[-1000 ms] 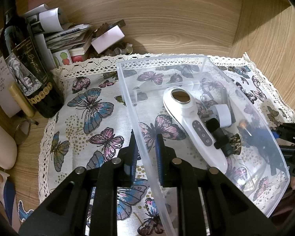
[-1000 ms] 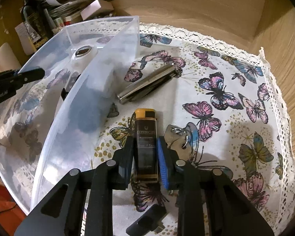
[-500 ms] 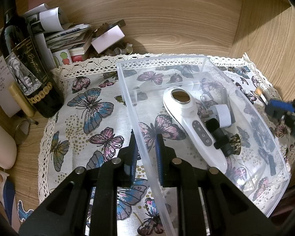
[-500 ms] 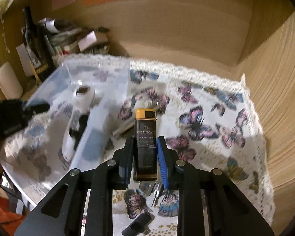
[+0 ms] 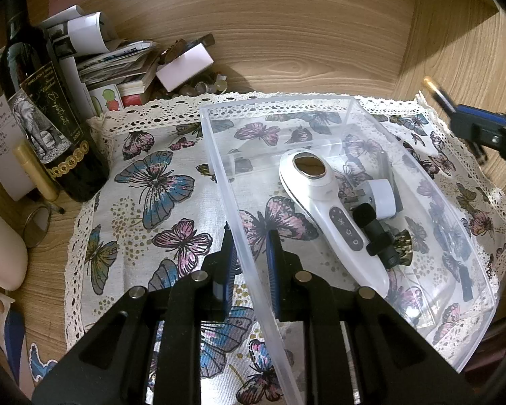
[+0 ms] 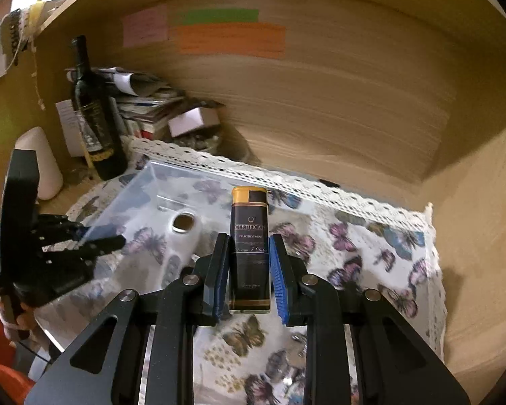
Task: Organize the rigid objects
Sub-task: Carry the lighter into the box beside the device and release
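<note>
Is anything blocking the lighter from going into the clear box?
Nothing visible does. The right gripper holds the lighter in the air beside the clear box, which is open on top. The left gripper only pinches its near wall.

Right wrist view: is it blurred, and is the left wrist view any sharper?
Right wrist view: wall and cloth smeared by motion blur; only the lighter, clamped in the right gripper, stays crisp. Left wrist view: sharp, mild glare on the clear bin, fisheye bowing at the edges.
</note>
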